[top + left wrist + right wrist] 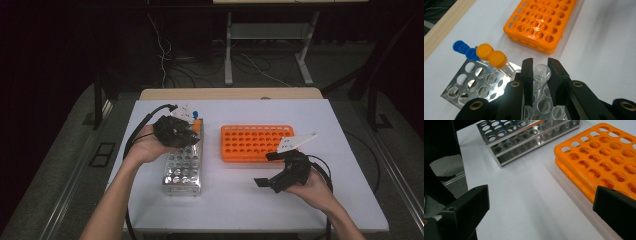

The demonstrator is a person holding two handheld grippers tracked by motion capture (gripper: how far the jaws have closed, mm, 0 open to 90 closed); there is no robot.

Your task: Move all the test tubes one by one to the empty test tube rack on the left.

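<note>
Up in the left middle of the high view, the left gripper (192, 136) hung over the far end of the metal rack (182, 172). Its jaws were pinched on a clear tube (541, 73), seen in the middle of the left gripper view, right above the rack's holes. Two orange caps (492, 55) and two blue caps (465, 50) stood in the rack at the left of that view. At the lower right of the high view, the right gripper (267, 170) sat just below the orange rack (255, 142), its jaws wide apart with nothing between them, above the white table (240, 200).
</note>
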